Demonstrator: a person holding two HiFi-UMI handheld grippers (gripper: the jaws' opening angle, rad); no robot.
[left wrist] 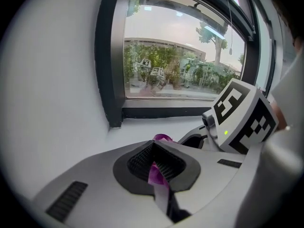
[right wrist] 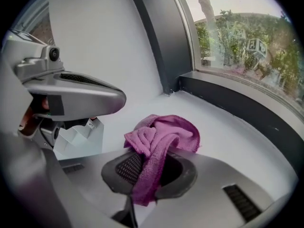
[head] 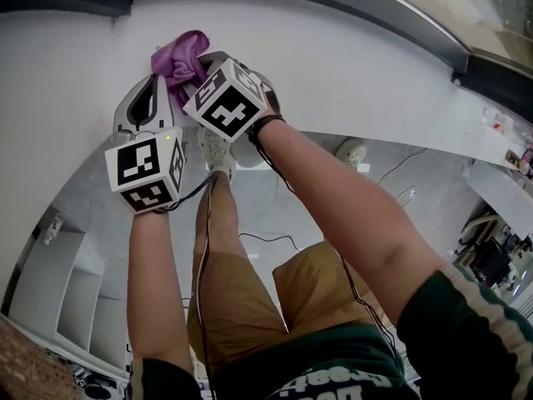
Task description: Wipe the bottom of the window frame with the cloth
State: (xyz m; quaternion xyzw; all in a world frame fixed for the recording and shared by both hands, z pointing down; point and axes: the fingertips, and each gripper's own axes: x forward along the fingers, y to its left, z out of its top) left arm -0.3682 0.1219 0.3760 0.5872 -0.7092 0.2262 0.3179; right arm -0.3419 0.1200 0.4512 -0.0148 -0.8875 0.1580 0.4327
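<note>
**Item 1. Cloth** [right wrist: 165, 136]: purple, terry-like weave, bunched into a loose wad. It is over the white sill [right wrist: 237, 148], near the sill's left end and short of the sill's far edge. It is apart from the dark bottom rail of the window frame [right wrist: 247, 119]. It may be resting on the sill or held just above it; the views do not settle this.

**Item 2. Right gripper** [right wrist: 151, 161]: jaws closed tight on the cloth. A hanging fold runs down between the dark ribbed pads, and the bulk of the wad sits above and ahead of the tips.

**Item 3. Left gripper** [left wrist: 155, 148]: jaws pressed together on a narrow strip of the same cloth. A small purple tuft shows past the tips. This gripper is just beside the right gripper, on its left, and the two bodies are nearly touching.

**Item 4. Marker cubes**: one per gripper, each with black-and-white squares. The left gripper's cube [head: 146, 172] is lower in the head view. The right gripper's cube [head: 226, 98] is above it and nearer the cloth.

**Item 5. Window frame**: dark upright and bottom rail meeting at a corner at the sill's left end. The glass [left wrist: 183, 56] shows trees and a building outside, with faint reflections of both cubes.

**Item 6. Person**: two bare forearms [head: 333, 198] reach forward to the grippers. Tan shorts [head: 241, 298] and one pale shoe [head: 218, 150] are seen below. A thin black cable [head: 203, 248] trails down from the grippers.
</note>
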